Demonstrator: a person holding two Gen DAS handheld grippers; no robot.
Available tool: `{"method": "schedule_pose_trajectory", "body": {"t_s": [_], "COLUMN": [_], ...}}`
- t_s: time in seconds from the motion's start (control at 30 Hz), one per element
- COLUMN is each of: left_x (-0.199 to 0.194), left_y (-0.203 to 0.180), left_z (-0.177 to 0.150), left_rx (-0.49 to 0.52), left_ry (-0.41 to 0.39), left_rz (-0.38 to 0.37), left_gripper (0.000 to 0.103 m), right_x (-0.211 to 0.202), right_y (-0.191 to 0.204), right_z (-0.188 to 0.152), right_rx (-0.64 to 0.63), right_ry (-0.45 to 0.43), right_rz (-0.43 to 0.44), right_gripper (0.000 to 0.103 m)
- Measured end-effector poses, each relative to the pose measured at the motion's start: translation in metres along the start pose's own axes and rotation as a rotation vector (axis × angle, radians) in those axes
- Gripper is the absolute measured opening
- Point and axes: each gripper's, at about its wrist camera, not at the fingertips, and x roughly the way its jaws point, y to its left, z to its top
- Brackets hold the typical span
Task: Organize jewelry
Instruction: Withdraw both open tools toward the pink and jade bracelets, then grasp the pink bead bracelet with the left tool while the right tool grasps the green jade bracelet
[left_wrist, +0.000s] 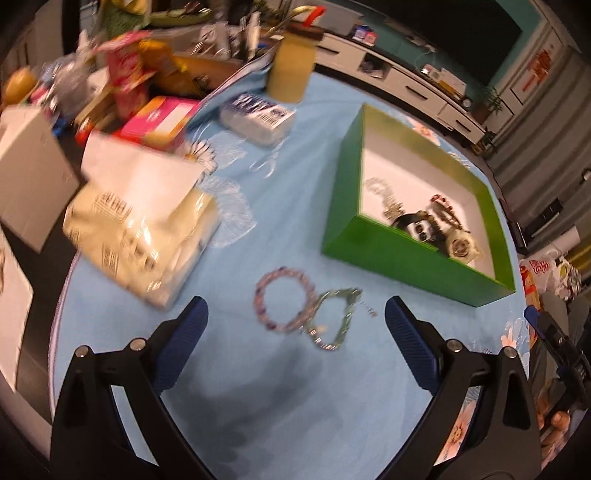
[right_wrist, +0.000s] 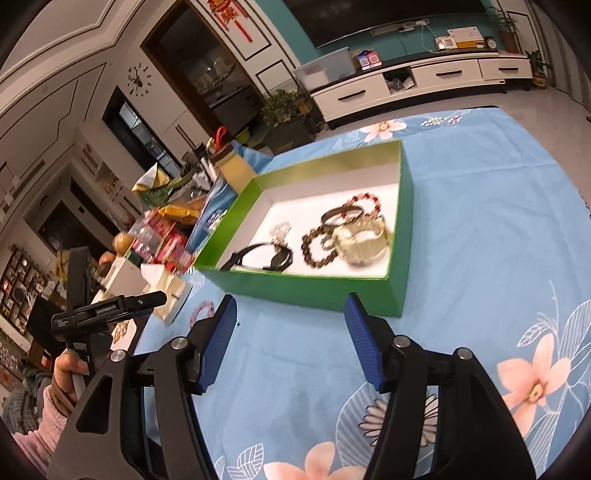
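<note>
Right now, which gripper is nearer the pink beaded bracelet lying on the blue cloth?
Left. The left gripper frames the pink beaded bracelet between open fingers; the right gripper faces the green box, bracelet off left.

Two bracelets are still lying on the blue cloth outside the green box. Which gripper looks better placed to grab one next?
Left. The open left gripper has the pink bead bracelet and silver chain bracelet lying between its fingers. The right gripper, also open, faces the green box instead.

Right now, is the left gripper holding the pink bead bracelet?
No, the left gripper is open and empty, and the pink bead bracelet lies on the blue tablecloth between its fingers, beside a silver chain bracelet.
</note>
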Motion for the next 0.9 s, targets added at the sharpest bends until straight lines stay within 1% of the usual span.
{"method": "schedule_pose_trajectory", "body": {"t_s": [0.17,0.3,0.37,0.53,0.63,0.7,0.73,0.77,0.83,0.9], "left_x": [0.009,0.017,0.019,0.032,0.039,0.042,0.044,0.046,0.05,0.052], "left_y": [0.018,0.025,0.026,0.026,0.023,0.019,0.018,0.017,0.017,0.014], "left_z": [-0.01,-0.011,-0.011,-0.009,-0.009,-0.009,-0.009,-0.009,-0.01,-0.011], "left_rx": [-0.072,-0.094,-0.09,-0.073,-0.042,-0.009,0.004,0.014,0.03,0.064], "left_ry": [0.009,0.013,0.016,0.032,0.028,0.013,0.01,0.01,0.009,-0.01], "left_rz": [0.017,0.033,0.036,0.049,0.072,0.105,0.114,0.119,0.131,0.148], "left_gripper": [0.098,0.096,0.088,0.075,0.068,0.06,0.052,0.048,0.047,0.047], "right_x": [0.019,0.04,0.049,0.072,0.085,0.091,0.096,0.099,0.107,0.114], "right_y": [0.016,0.031,0.039,0.058,0.069,0.073,0.075,0.076,0.078,0.082], "right_z": [-0.017,-0.028,-0.031,-0.036,-0.038,-0.037,-0.036,-0.036,-0.036,-0.036], "right_rx": [-0.05,-0.086,-0.099,-0.137,-0.17,-0.185,-0.191,-0.193,-0.198,-0.216], "right_ry": [0.061,0.106,0.123,0.162,0.174,0.178,0.179,0.18,0.186,0.189], "right_rz": [0.004,0.011,0.025,0.051,0.061,0.065,0.063,0.061,0.058,0.052], "right_gripper": [0.061,0.061,0.061,0.061,0.061,0.061,0.061,0.061,0.06,0.058]}}
